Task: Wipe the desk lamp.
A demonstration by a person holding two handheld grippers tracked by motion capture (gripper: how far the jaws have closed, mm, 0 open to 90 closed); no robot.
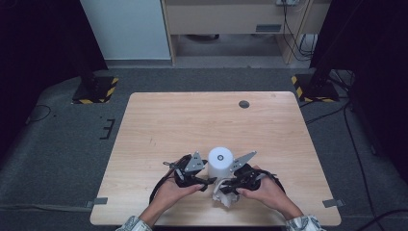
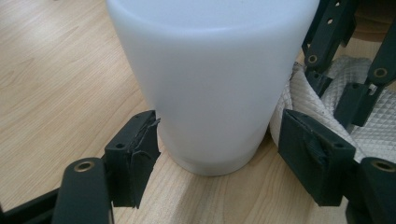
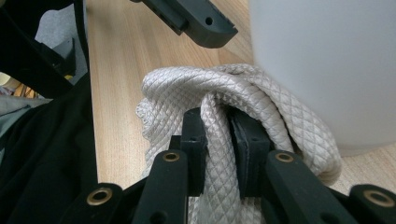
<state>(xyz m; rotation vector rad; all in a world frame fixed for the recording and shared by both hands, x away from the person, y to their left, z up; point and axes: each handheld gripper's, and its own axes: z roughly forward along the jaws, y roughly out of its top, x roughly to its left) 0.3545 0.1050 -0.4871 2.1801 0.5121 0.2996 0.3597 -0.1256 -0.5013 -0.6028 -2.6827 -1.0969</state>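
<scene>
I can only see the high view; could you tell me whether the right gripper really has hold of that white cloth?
Observer: Yes, the right gripper is shut on a fold of the white quilted cloth.
Operator: Is the left gripper clamped on the white plastic cup?
Observer: No, the left gripper stands open around the base of the white plastic cup, its pads apart from it.
Operator: Does the cloth touch the cup?
Observer: It lies against its lower side.
</scene>
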